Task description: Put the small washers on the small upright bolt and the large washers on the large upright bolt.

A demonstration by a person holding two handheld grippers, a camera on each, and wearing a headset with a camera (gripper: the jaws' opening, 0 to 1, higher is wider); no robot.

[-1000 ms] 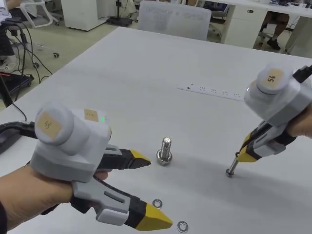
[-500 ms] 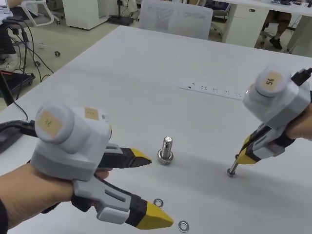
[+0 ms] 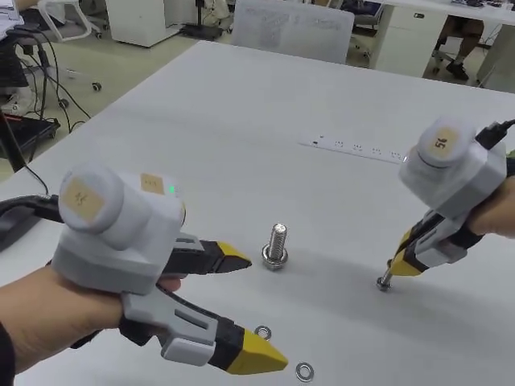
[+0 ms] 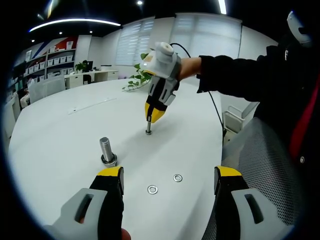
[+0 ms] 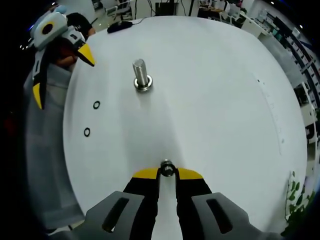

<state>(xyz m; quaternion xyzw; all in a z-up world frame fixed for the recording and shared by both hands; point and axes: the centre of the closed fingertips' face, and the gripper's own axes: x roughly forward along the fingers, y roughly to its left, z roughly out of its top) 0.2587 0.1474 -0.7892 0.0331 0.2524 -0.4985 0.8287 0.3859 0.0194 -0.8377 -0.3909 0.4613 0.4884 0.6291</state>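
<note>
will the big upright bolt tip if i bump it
The large silver threaded bolt stands on a broader base, so light nudges probably won't topple it. On the smooth white table, a firm push high up may slide or tip it.

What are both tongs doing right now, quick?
Left tongs: open, holding nothing.
Right tongs: shut on the top of the small bolt.

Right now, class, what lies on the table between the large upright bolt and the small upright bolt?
Nothing: the head view shows bare white table between the large upright bolt and the small upright bolt.
</note>
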